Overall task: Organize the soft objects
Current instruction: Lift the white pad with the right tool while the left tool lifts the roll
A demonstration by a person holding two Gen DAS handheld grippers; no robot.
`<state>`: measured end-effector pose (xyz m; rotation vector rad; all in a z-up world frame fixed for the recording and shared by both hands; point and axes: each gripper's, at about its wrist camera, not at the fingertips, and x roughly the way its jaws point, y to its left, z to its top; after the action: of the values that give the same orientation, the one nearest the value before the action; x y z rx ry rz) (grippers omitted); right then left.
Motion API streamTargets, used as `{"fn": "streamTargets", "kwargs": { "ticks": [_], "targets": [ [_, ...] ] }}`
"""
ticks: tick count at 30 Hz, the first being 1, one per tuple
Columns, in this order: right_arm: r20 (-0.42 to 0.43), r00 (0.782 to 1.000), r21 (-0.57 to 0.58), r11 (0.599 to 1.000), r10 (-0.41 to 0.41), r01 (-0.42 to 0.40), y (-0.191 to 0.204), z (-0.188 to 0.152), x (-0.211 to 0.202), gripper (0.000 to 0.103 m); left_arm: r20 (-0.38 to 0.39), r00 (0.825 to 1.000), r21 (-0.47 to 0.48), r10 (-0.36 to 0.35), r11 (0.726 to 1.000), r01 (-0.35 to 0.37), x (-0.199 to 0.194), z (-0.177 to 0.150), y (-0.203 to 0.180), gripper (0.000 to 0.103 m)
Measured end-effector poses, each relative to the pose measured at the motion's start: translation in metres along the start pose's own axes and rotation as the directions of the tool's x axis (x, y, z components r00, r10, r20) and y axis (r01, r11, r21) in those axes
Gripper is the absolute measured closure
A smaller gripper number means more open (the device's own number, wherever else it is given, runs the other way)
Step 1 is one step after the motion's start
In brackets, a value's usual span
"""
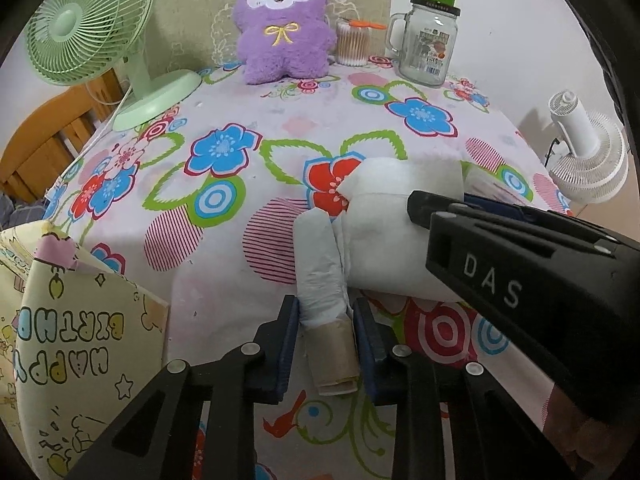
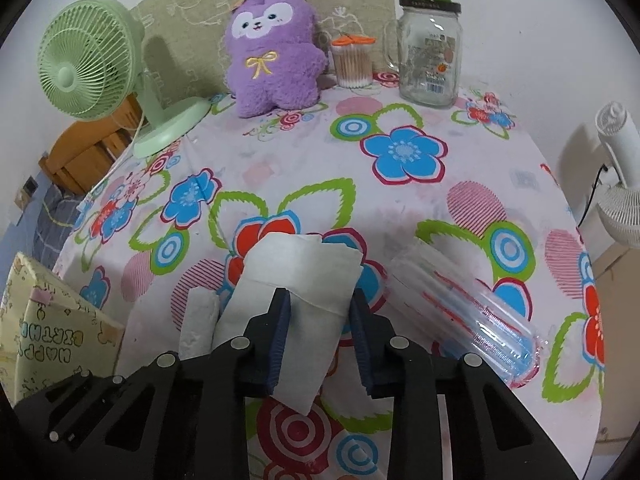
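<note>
My left gripper (image 1: 325, 312) is shut on a nearly used-up paper roll (image 1: 324, 280) with a brown cardboard core, just above the flowered tablecloth. Its loose white paper sheet (image 1: 396, 236) runs right to my right gripper (image 2: 318, 304), whose black body (image 1: 520, 264) crosses the left wrist view. In the right wrist view the sheet (image 2: 300, 280) lies between my right fingers, which stand a little apart from its edges. The roll (image 2: 200, 316) shows at the left there. A purple plush toy (image 1: 284, 28) sits upright at the table's back.
A green desk fan (image 1: 88, 24) stands back left. A cotton-swab tub (image 1: 352, 44) and a glass mug jar (image 1: 428, 44) with a green cup on top stand back right. A birthday gift bag (image 1: 72, 344) is near left. A clear plastic packet (image 2: 464, 312) lies right. A white fan (image 1: 588, 152) stands beyond the table.
</note>
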<state>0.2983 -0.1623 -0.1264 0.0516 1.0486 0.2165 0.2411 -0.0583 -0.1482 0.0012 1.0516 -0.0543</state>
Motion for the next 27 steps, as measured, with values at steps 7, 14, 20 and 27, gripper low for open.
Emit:
{"fn": "streamTargets", "kwargs": {
  "ticks": [7,14,20,27],
  "targets": [
    [-0.011,0.999,-0.029,0.998,-0.053,0.052,0.004,-0.001,0.009,0.011,-0.019,0.999,0.005,0.04,0.999,-0.04,0.006,-0.001,0.0,0.046],
    [-0.051,0.998,-0.03,0.999,-0.025,0.024,0.006,-0.001,0.026,0.001,-0.039,0.997,-0.03,0.061,0.998,-0.062,0.012,-0.001,0.007,0.012],
    [-0.044,0.999,-0.043,0.999,-0.022,0.02,0.009,0.002,0.03,0.0,-0.033,0.997,-0.05,0.068,0.996,-0.07,0.015,-0.002,0.011,0.011],
    [-0.041,0.998,-0.143,0.989,-0.054,0.048,0.019,0.005,0.039,0.0,-0.043,0.997,-0.076,0.06,0.995,-0.063,0.017,-0.001,0.013,0.009]
  ]
}}
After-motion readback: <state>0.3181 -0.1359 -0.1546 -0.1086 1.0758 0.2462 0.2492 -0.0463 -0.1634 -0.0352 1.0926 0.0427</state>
